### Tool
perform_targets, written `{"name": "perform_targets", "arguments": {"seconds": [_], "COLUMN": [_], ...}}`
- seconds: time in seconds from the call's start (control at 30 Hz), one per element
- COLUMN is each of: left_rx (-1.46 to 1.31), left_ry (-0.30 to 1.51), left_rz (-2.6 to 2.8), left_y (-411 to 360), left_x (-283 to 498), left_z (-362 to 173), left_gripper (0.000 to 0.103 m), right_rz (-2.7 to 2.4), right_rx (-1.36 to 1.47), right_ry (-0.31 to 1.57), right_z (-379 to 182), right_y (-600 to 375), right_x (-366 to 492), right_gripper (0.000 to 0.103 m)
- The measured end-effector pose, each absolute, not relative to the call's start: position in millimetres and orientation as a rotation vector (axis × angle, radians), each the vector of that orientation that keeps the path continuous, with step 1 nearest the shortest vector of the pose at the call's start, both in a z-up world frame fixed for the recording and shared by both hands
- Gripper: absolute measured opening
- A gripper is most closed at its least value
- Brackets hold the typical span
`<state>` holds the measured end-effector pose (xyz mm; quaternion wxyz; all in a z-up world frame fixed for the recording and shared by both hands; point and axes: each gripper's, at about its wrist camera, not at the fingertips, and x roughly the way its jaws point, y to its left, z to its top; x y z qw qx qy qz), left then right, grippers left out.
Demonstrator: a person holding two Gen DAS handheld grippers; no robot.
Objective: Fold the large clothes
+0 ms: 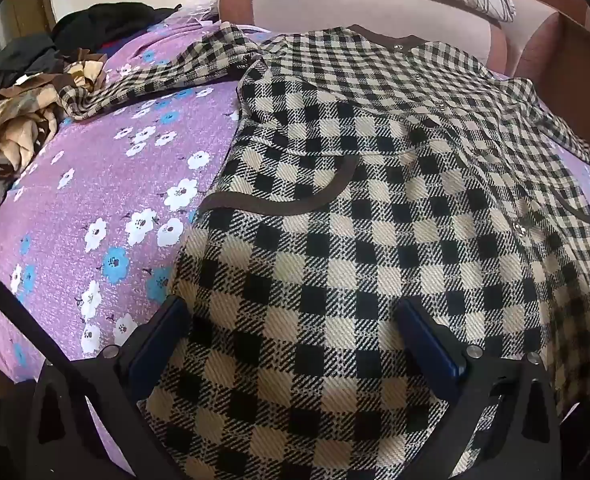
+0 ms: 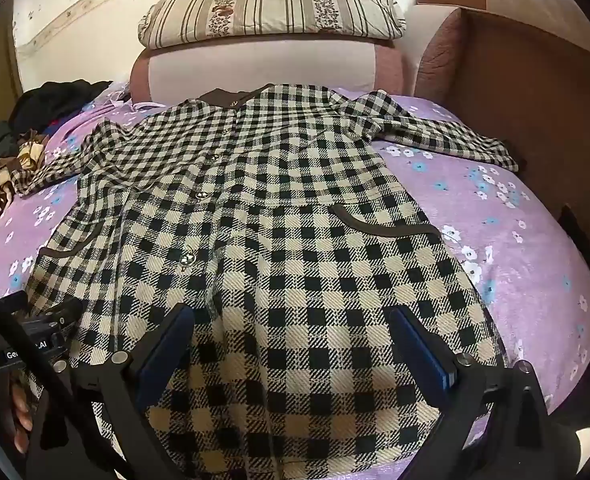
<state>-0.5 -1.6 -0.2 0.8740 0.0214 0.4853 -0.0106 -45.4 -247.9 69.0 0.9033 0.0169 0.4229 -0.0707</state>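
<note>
1. Grippers first: your left gripper (image 1: 291,344) has its jaws spread as wide as they go, with nothing clamped between its blue pads (image 1: 157,344).
2. Your right gripper (image 2: 291,344) is just as wide apart and also grips nothing.
3. Both hang tilted down over the lower part of the checked coat (image 2: 255,220); whether the fingertips touch the cloth, you cannot tell from these views.
4. Your coat lies spread flat, front up, on the purple flowered bedspread (image 2: 515,260), collar toward the striped pillow (image 2: 271,10) and both sleeves out to the sides.
5. Its brown-trimmed pocket (image 1: 279,204) sits just ahead of your left gripper.
6. A heap of other clothes (image 1: 11,120) lies on the bedspread's far left edge, touching the end of one sleeve.
7. Seen from the right wrist, your left gripper sits at the coat's lower left edge, with a hand (image 2: 19,412) behind it.
</note>
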Motion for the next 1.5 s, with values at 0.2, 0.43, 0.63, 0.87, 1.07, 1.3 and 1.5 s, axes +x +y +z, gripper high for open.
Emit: {"name": "perform_targets", "arguments": {"seconds": [0.2,0.43,0.63,0.87,1.07,1.3,1.5], "left_rx": [0.048,-0.053,-0.035,-0.034,-0.135,-0.088,-0.134], "left_ry": [1.044,1.001,1.011,1.052,1.105,1.082,1.072], "left_rz": [-0.021,-0.004,0.046,0.059,0.038,-0.030,-0.041], "left_y": [3,39,64,70,82,62,82], "left_x": [-4,-17,-23,-26,-26,-34,-59], "left_z": [8,40,45,29,11,17,38], "left_gripper": [0.101,0.085,0.085,0.085,0.085,0.006,0.005], "right_rz": [-0.182,-0.155,-0.093,-0.063,-0.064,-0.052,-0.044], "right_rx": [0.033,0.055,0.081,0.082,0.097,0.095,0.065], "right_ry": [0.862,0.827,0.893,0.901,0.914,0.931,0.931], "right_z": [70,69,64,66,65,61,62], "right_y": [-243,-246,-244,-237,-239,-236,-229], "right_x": [-48,-51,-48,-50,-50,-50,-53], "right_gripper": [0.101,0.101,0.101,0.100,0.100,0.100,0.100]}}
